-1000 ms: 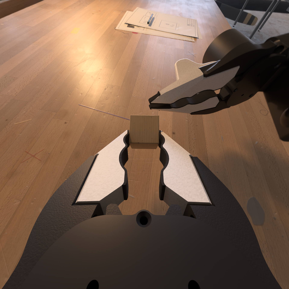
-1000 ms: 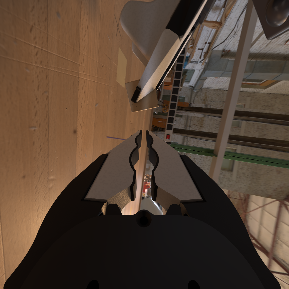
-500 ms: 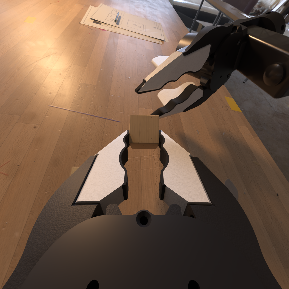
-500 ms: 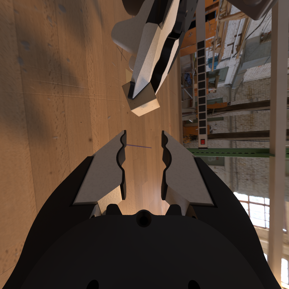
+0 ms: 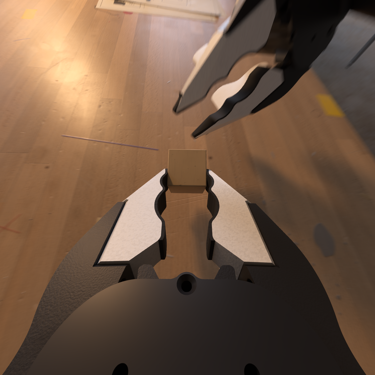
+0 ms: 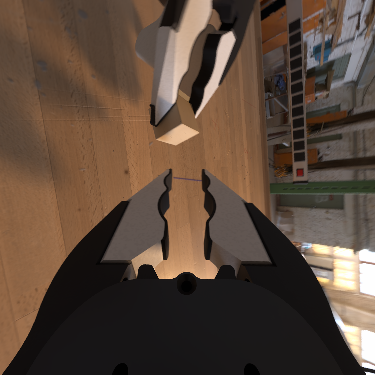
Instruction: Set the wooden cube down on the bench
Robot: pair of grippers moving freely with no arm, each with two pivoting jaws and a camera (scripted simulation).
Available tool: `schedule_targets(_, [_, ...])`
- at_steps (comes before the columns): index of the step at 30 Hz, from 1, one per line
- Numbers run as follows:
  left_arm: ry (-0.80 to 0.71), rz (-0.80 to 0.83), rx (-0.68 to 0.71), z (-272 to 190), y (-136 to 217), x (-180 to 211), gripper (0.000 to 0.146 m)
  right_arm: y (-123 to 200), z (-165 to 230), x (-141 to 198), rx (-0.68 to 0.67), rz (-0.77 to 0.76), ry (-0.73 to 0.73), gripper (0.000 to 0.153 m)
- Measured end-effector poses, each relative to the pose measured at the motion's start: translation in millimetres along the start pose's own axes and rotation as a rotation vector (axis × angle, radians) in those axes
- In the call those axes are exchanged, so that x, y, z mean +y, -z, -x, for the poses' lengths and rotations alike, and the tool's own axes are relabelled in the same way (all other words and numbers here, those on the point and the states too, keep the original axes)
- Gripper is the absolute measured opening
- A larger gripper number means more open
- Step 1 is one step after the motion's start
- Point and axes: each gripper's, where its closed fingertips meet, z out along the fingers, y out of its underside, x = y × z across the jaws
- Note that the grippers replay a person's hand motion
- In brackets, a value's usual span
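Observation:
My left gripper [image 5: 187, 172] is shut on a pale wooden cube [image 5: 186, 168], pinched between the fingertips above the wooden bench [image 5: 81, 121]. In the right wrist view the cube [image 6: 178, 129] sticks out from the left gripper [image 6: 174, 115], which reaches in from the top. My right gripper [image 6: 186, 174] is open and empty, its tips a short way from the cube. In the left wrist view the right gripper [image 5: 184, 123] comes in from the upper right, jaws apart, just beyond the cube.
A stack of paper sheets [image 5: 158, 6] lies at the bench's far end. A thin purple line [image 5: 109, 142] marks the bench left of the cube. The bench's right edge [image 5: 345, 113] drops to a grey floor. Shelving and a power strip [image 6: 298, 101] stand beyond the bench.
My right gripper opened from nearly shut, then narrowed a little, and moved closer to the cube. My left gripper kept its hold on the cube and drifted forward.

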Motion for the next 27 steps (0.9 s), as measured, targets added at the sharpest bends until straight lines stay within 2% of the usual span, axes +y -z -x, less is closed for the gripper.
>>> schedule_targets(2, [-0.068, 0.064, -0.055, 11.6, -3.1, 4.7, 0.036, 8.3, -6.7, 6.6, 0.035, -0.044, -0.106, 0.045])
schedule_targets(5, [-0.164, 0.165, -0.079, 27.0, -12.7, 9.1, 0.036, 17.0, -24.3, 18.0, 0.172, -0.153, -0.263, 0.047])
schedule_targets(8, [-0.199, 0.226, -0.035, 31.3, -19.4, 9.9, 0.036, 17.1, -42.7, 34.2, 0.252, -0.206, -0.464, 0.046])
schedule_targets(10, [-0.217, 0.237, -0.026, 34.7, -20.6, 9.1, 0.037, 16.1, -58.4, 51.2, 0.324, -0.197, -0.656, 0.046])
schedule_targets(13, [-0.231, 0.200, -0.117, 44.7, -14.9, 8.5, 0.081, 10.5, -71.7, 66.1, 0.282, -0.213, -0.905, 0.047])
schedule_targets(15, [-0.186, 0.118, -0.182, 50.6, -4.2, 3.2, 0.099, 6.0, -83.2, 73.5, 0.319, -0.211, -0.939, 0.047])
schedule_targets(16, [-0.159, 0.043, -0.240, 55.9, 4.0, -3.5, 0.101, 2.7, -89.8, 75.1, 0.345, -0.224, -0.945, 0.046])
schedule_targets(19, [-0.077, -0.226, -0.473, 76.2, 37.1, -30.3, 0.096, -16.6, -107.6, 72.4, 0.389, -0.302, -0.951, 0.038])
schedule_targets(22, [-0.028, -0.436, -0.712, 95.0, 69.0, -50.0, 0.088, -44.8, -123.7, 70.4, 0.411, -0.301, -0.918, 0.032])
schedule_targets(24, [-0.039, -0.495, -0.822, 103.2, 79.8, -53.8, 0.080, -58.6, -136.5, 69.7, 0.438, -0.311, -0.920, 0.025])
schedule_targets(27, [-0.068, -0.467, -0.897, 111.5, 84.2, -51.7, 0.068, -70.8, -148.0, 67.6, 0.460, -0.345, -0.925, 0.022])
